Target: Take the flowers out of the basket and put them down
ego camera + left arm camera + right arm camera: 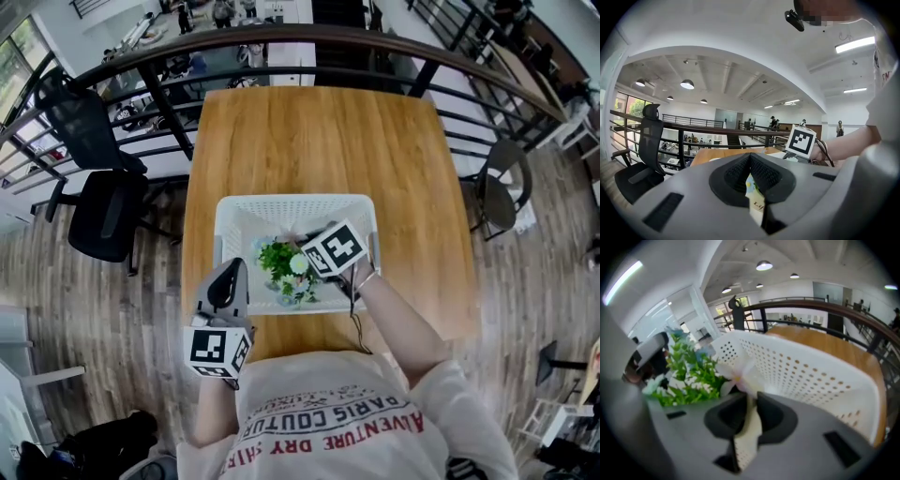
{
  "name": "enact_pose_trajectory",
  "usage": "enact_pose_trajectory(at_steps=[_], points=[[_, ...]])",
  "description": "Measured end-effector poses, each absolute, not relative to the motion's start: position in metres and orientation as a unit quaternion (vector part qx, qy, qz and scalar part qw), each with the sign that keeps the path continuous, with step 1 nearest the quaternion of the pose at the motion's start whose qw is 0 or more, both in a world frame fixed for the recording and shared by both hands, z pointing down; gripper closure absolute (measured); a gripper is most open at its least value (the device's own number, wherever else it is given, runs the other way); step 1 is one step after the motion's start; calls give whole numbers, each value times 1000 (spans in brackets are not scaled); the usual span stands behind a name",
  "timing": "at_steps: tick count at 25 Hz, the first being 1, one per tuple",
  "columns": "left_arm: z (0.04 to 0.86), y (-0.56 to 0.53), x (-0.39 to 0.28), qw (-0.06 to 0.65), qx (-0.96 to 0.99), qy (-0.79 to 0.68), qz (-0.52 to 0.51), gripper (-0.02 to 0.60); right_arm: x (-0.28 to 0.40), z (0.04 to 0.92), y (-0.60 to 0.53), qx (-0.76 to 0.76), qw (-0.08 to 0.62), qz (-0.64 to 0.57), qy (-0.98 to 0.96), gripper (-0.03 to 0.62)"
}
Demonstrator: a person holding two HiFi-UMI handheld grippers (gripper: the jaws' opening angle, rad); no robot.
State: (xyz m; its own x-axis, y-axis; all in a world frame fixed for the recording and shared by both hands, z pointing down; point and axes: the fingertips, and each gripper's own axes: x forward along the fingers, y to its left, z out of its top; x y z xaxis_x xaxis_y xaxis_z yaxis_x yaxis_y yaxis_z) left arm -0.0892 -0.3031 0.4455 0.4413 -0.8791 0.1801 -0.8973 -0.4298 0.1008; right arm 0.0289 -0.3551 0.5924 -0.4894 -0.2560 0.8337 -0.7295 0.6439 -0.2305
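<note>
A white perforated basket point(295, 200) stands on the wooden table point(309, 141). Inside it lies a bunch of green-leaved flowers point(279, 258) with small white and blue blooms. My right gripper point(309, 261) reaches into the basket from the right. In the right gripper view its jaws point(750, 392) are shut on a pale pink-white flower point(738, 373), with the green bunch point(689, 366) to the left and the basket wall point(801, 371) behind. My left gripper point(228, 272) hovers outside the basket's front-left corner. Its jaws point(750, 157) meet at the tips and point over the table.
A curved dark railing point(281, 42) runs behind the table's far edge. A black office chair point(103, 211) stands at the left and a round chair point(502, 192) at the right. The person's shirt fills the bottom of the head view.
</note>
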Motion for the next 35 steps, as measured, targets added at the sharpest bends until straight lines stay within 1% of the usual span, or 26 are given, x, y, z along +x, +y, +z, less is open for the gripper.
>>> enact_pose_trajectory(at_steps=[4,10,16,20,23,27,35], points=[[435,-293,-32,79,855,-510,48,555,63,542,-350,304,380,246,-838,508],[414,-281,46,54,862,-503,37,555,135,487,-343,325,345,194,-859,508],[394,-263,117,32,866,-499,22,555,196,446,-325,308,260,227,-886,520],[387,-257,152,29,866,-500,15,555,232,428,-320,314,249,203,-893,520],[391,-254,172,33,867,-497,15,555,261,433,-319,330,262,190,-887,520],[399,-250,202,41,873,-486,19,555,299,457,-314,343,272,210,-874,520],[438,-242,248,77,883,-461,41,555,362,548,-309,368,309,290,-828,519]])
